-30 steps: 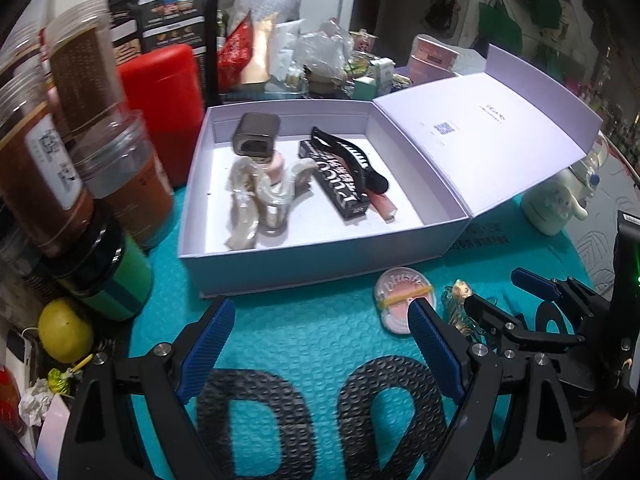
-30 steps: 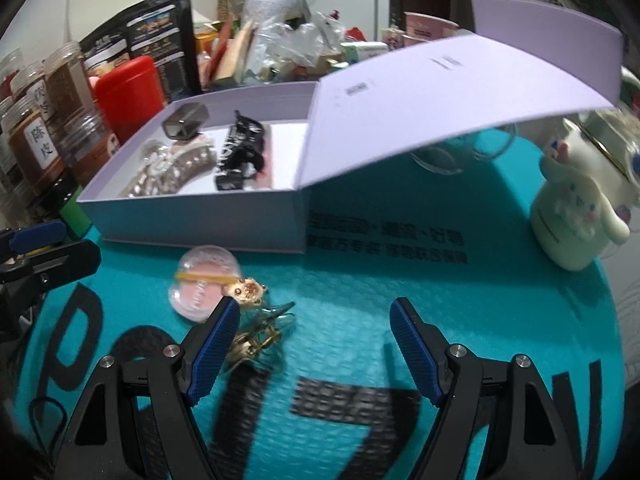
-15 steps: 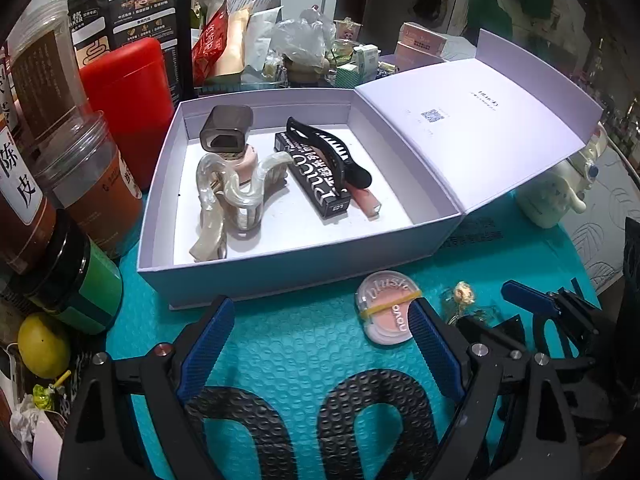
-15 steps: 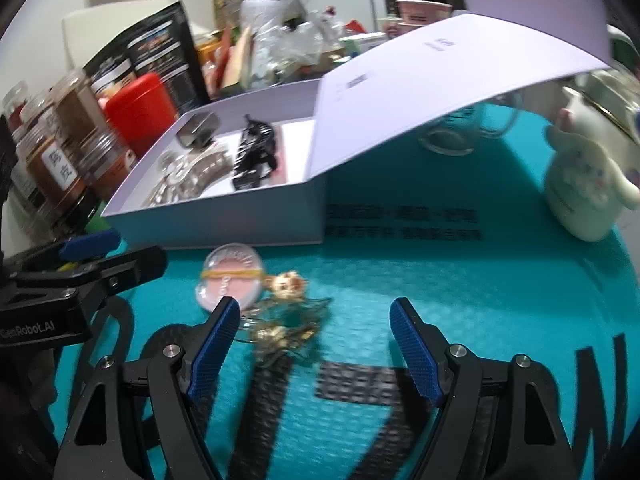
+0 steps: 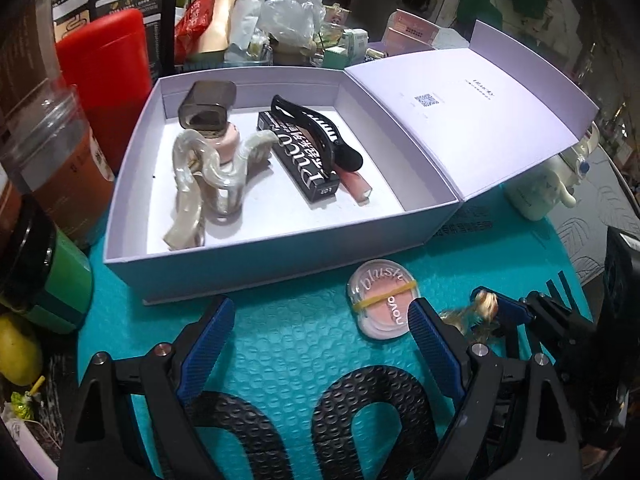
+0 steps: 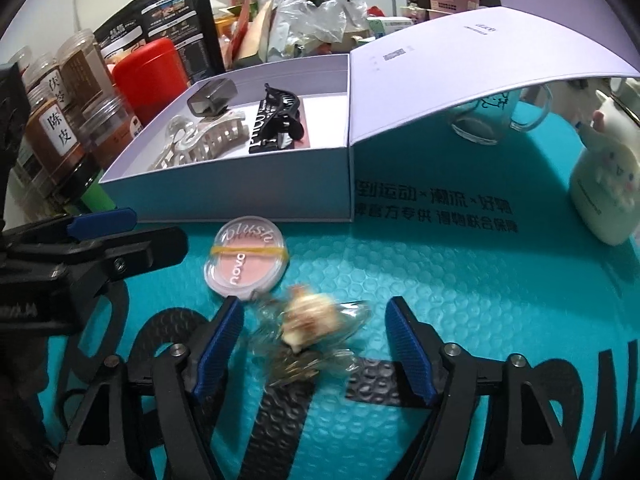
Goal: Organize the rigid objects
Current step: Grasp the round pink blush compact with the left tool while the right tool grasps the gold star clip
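Observation:
An open lilac box (image 5: 280,256) (image 6: 240,196) on the teal mat holds a pearly hair claw (image 5: 200,172), a black hair claw (image 5: 316,128), a black tube box (image 5: 296,164), a grey-capped bottle (image 5: 208,108) and a lip gloss (image 5: 356,182). In front of it lies a round pink blush compact (image 5: 382,300) (image 6: 246,260). A small gold hair clip with a cream charm (image 6: 308,320) (image 5: 486,304) lies between the fingers of my right gripper (image 6: 314,340), whose jaws are closing without touching it. My left gripper (image 5: 320,336) is open over bare mat, left of the compact.
Jars (image 6: 60,128), a red canister (image 5: 104,64) and a green tin (image 5: 60,288) crowd the left. Bags and packets pile up behind the box. A white character bottle (image 6: 604,184) and a glass mug (image 6: 496,116) stand on the right, the mug under the box's raised lid (image 6: 480,48).
My right gripper has moved in over the gold clip, which now lies between its fingers, and the fingers have narrowed. The left gripper has drawn closer to the box and compact.

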